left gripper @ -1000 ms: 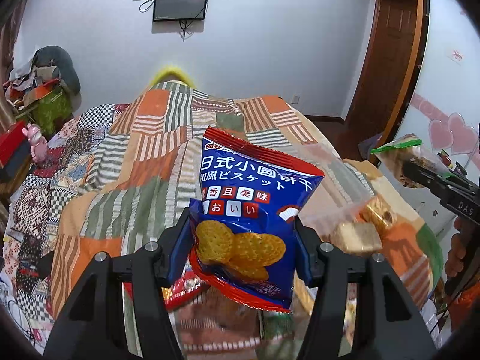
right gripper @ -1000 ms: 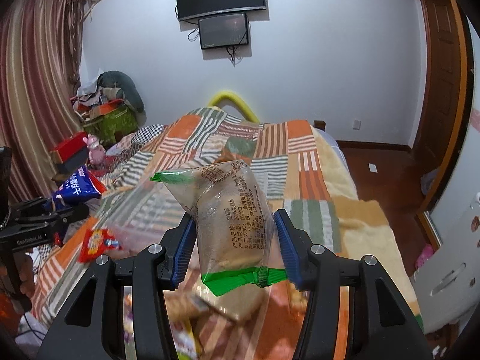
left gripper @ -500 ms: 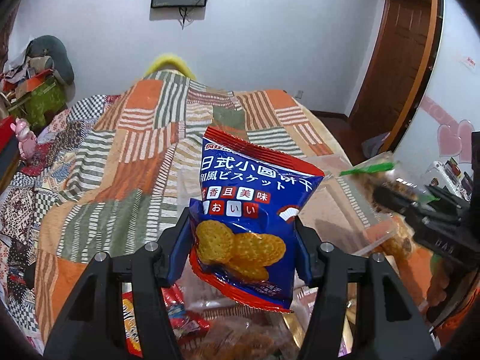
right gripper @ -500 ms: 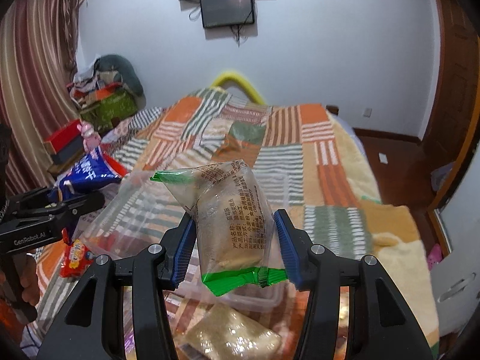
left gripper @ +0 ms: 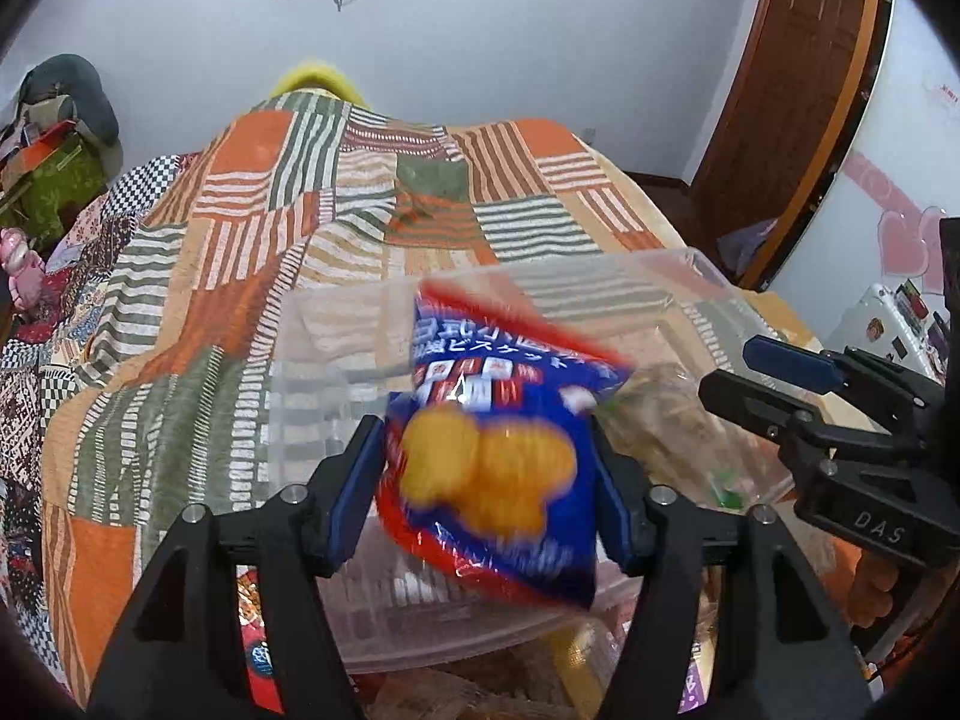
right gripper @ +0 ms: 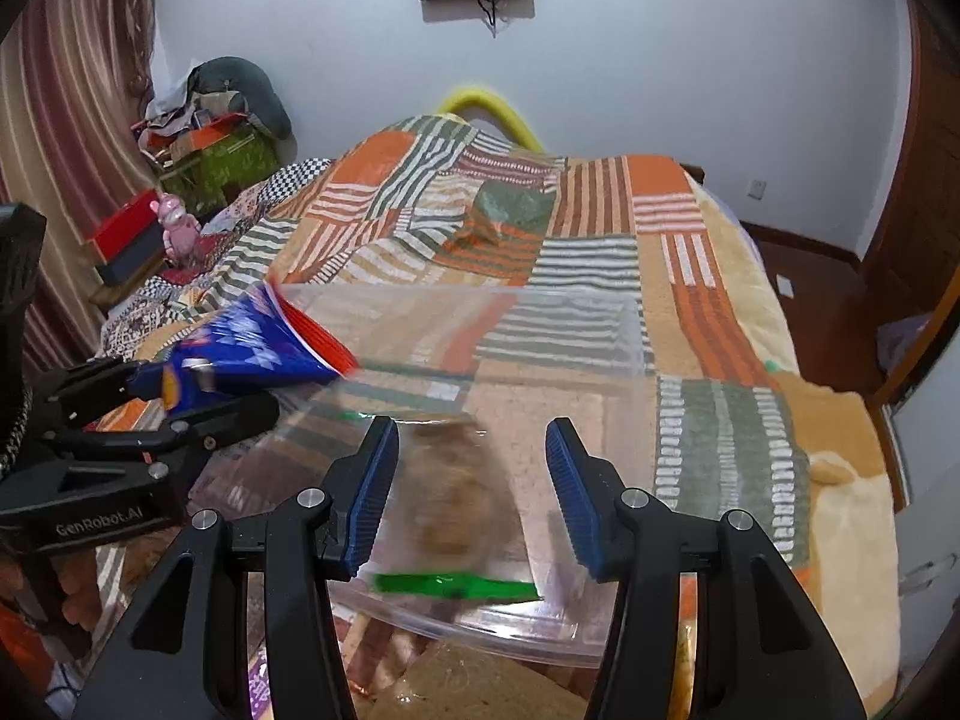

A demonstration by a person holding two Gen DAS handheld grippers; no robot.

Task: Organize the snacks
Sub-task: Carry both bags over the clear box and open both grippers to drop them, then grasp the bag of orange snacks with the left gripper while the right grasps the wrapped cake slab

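Note:
A clear plastic box [right gripper: 630, 324] sits on the bed, and both grippers hang over it. The blue and red biscuit bag [left gripper: 498, 468] shows blurred between the pads of my left gripper [left gripper: 486, 444]. Those jaws are opening and the bag is slipping down toward the box. My right gripper [right gripper: 471, 438] stands open. The clear cake packet with green ends [right gripper: 450, 498] is blurred and low between its pads, with a gap at the right pad. In the left wrist view this packet [left gripper: 672, 426] lies below the right gripper [left gripper: 726, 369], inside the box.
A patchwork quilt [left gripper: 240, 300] covers the bed. More snack packets [right gripper: 468, 678] lie at the near edge, partly under the box. Piled clutter [right gripper: 210, 138] stands at the far left and a wooden door [left gripper: 780, 90] at the right. A person's hand [left gripper: 870, 594] holds the right gripper.
Both grippers came down and forward over the clear box. The biscuit bag and the clear packet, held firmly before, are now blurred and sit lower between the pads.

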